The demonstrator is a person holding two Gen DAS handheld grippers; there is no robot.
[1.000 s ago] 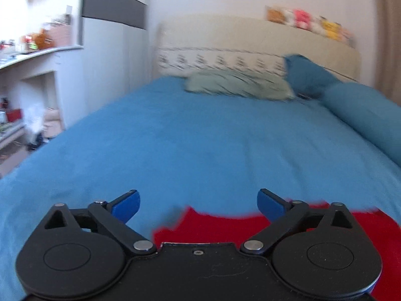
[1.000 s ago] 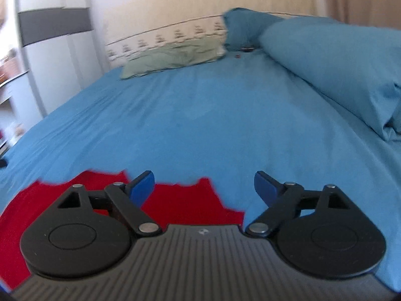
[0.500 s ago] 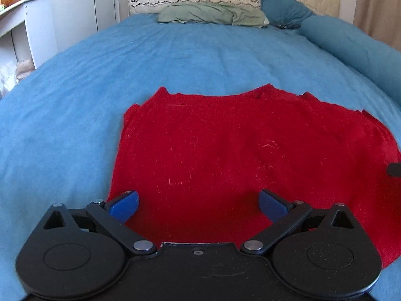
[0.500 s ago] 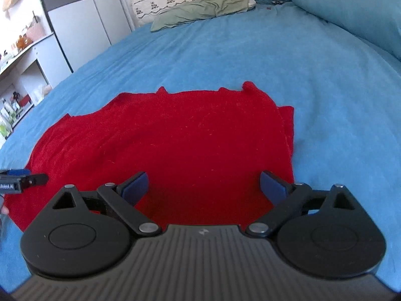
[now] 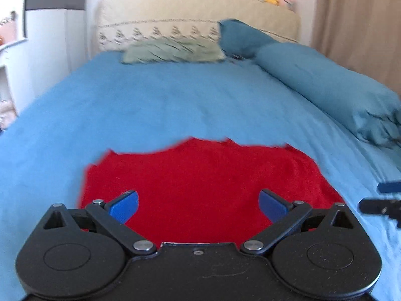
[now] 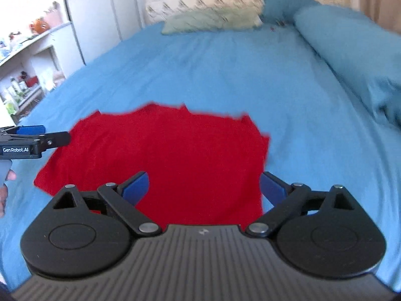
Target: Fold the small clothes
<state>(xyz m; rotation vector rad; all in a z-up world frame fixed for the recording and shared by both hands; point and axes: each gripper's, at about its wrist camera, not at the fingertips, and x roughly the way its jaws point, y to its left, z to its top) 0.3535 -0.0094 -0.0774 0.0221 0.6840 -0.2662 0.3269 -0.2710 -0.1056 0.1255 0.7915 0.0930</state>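
Note:
A small red garment (image 5: 200, 178) lies flat on the blue bed sheet (image 5: 175, 105); it also shows in the right wrist view (image 6: 170, 155). My left gripper (image 5: 198, 205) is open and empty, over the garment's near edge. My right gripper (image 6: 204, 188) is open and empty, over the garment's near right part. The right gripper's tip shows at the right edge of the left wrist view (image 5: 383, 200). The left gripper shows at the left edge of the right wrist view (image 6: 30, 140), beside the garment's left side.
A long blue bolster (image 5: 330, 85) lies along the bed's right side. A green pillow (image 5: 173, 52) and a blue pillow (image 5: 240, 37) lie at the beige headboard (image 5: 195, 7). White shelves with clutter (image 6: 22, 75) stand left of the bed.
Both cameras have tilted up from looking down on the garment, so less of it shows now. The jaws stay open.

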